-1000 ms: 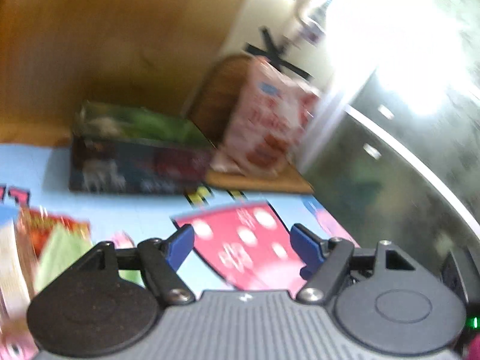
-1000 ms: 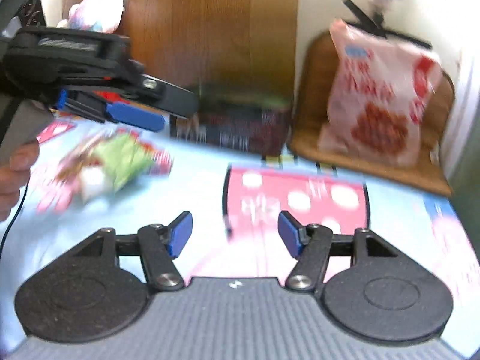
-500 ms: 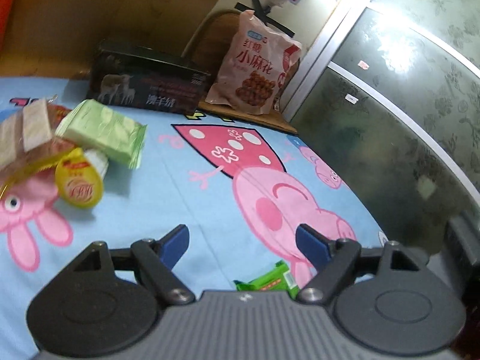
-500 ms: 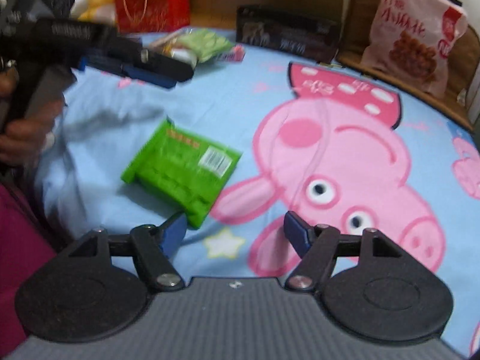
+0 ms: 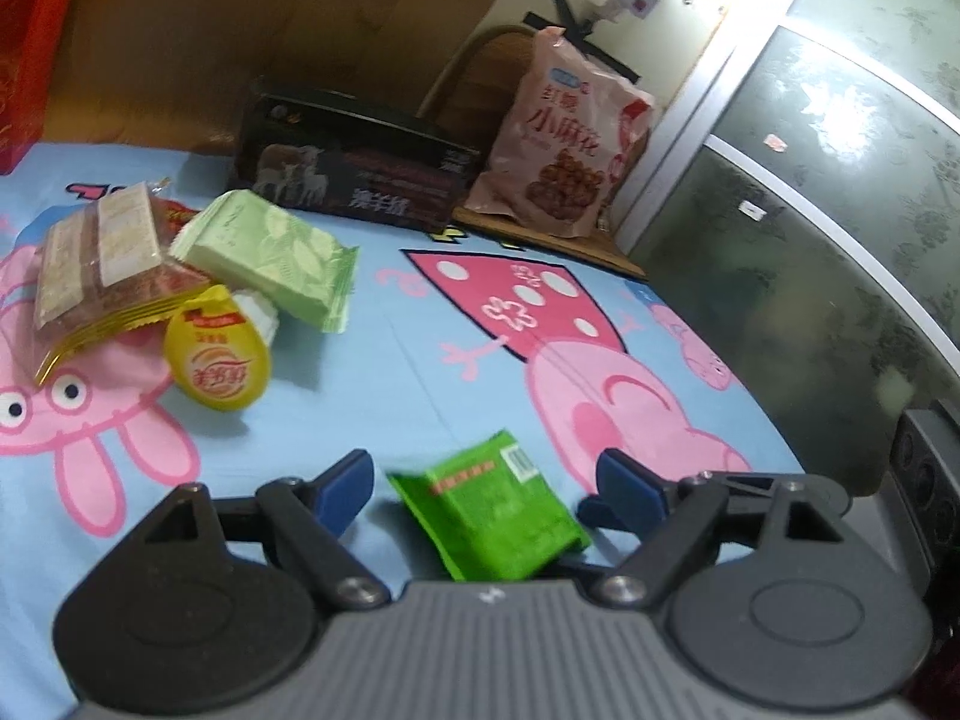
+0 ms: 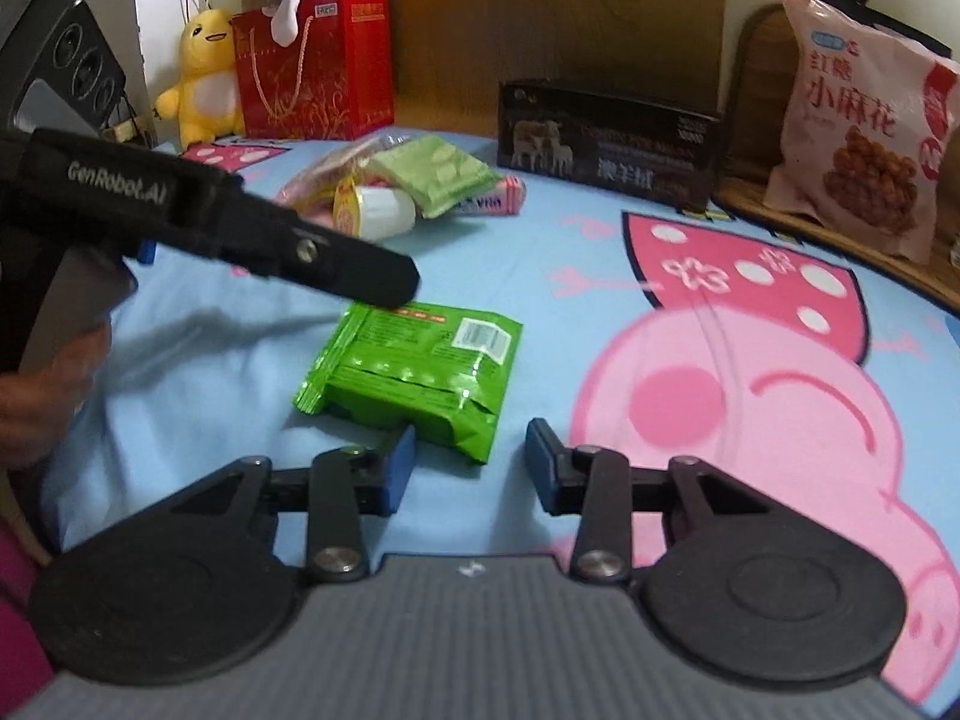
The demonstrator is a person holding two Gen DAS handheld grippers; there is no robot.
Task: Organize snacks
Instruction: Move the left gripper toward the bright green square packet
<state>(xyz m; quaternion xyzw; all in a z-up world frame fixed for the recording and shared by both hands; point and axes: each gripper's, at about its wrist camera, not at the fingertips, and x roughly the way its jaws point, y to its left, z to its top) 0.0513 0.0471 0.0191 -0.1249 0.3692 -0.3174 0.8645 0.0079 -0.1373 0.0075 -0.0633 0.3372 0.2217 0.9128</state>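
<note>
Both grippers have come down onto the green snack packet [image 6: 414,372], which a second ago was out of both views (blurred frames aimed at the far end of the bed). Left gripper [image 5: 486,492] has just been opening; its jaws stand wide with the packet lying between them, pads clear of it, nothing gripped. Right gripper [image 6: 471,462] has just been closing to roughly half gap; the packet's near corner sits just ahead of its left blue pad [image 6: 399,465], touching or not I can't tell, and nothing is pinched. Read: the pick is being set up from both sides but not yet made. The packet lies flat on the Peppa Pig bedsheet [image 6: 600,264], alone, well apart from the snack pile [image 5: 180,288] near the dark box [image 5: 360,180]. Glossy crinkly foil, seam and barcode side up, slightly puffed; likely light and slippery, so grab an edge seal.
</note>
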